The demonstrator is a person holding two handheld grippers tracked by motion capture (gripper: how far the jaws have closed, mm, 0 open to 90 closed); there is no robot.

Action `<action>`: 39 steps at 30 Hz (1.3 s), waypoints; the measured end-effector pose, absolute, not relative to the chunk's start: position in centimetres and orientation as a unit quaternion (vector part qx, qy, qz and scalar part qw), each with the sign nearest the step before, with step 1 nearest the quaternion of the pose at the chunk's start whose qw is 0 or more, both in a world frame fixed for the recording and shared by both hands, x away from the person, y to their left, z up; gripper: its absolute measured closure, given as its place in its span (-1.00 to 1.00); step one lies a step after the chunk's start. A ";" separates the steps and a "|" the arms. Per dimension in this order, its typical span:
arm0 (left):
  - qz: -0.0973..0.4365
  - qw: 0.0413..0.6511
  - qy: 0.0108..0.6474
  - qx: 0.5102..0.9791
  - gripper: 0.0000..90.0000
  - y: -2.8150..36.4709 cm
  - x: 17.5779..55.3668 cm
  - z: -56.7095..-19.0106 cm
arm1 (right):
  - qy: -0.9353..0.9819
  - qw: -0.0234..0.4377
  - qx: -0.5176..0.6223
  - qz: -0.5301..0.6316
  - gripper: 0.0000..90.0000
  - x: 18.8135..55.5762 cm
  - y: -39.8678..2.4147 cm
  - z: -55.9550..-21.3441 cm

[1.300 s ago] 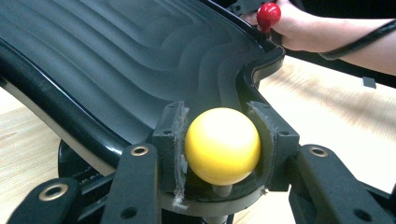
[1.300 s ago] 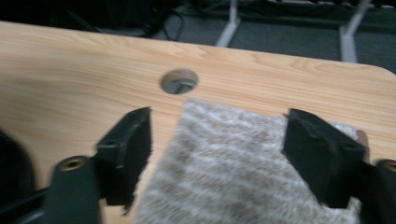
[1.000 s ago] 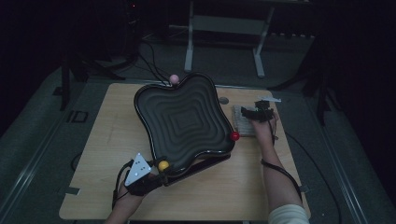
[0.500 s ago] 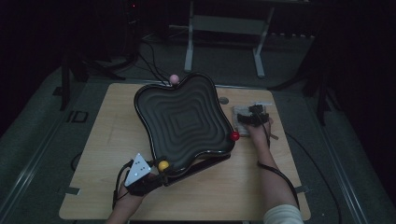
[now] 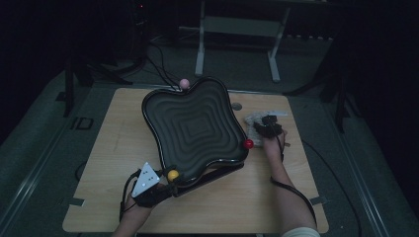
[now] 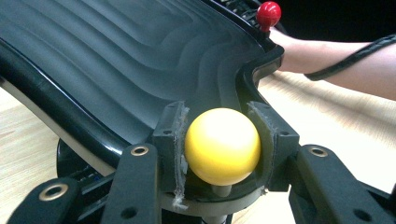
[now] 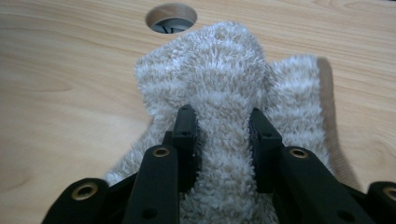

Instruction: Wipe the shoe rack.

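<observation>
Lowered onto the soft, fluffy beige towel (image 7: 224, 93), right gripper (image 7: 223, 140) has just been closing, pinching a raised fold, while left gripper (image 6: 219, 140) clamps the yellow knob (image 6: 222, 145).

Light wooden tabletop (image 5: 108, 148) carrying a black wavy tray (image 5: 197, 128) at centre and a fluffy beige cloth (image 7: 233, 93) near the right edge.

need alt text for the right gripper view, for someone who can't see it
The right hand-held gripper has just closed its two black jaws on a raised fold of a fluffy beige-and-white cloth lying on a light wooden table. Beyond the cloth, a round cable hole opens in the tabletop.
</observation>
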State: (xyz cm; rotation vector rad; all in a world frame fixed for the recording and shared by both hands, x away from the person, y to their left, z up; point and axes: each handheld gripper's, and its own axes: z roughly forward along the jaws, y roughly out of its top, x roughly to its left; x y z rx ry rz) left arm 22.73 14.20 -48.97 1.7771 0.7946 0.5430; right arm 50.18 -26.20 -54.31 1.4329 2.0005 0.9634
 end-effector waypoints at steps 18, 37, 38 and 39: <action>0.223 0.534 0.328 0.747 0.29 14.3 22.9 -49.0 | 0.726 0.259 0.470 0.430 0.55 42.4 -27.8 -45.4; 0.220 0.539 0.326 0.745 0.29 14.4 22.9 -49.1 | 0.738 0.274 0.390 0.478 0.55 43.2 -22.1 -37.6; 0.220 0.539 0.326 0.745 0.29 14.4 22.9 -49.1 | 0.740 0.273 0.387 0.477 0.55 43.4 -21.6 -37.4; 0.220 0.539 0.327 0.745 0.29 14.4 22.9 -49.1 | 0.741 0.272 0.384 0.478 0.55 43.7 -21.2 -37.1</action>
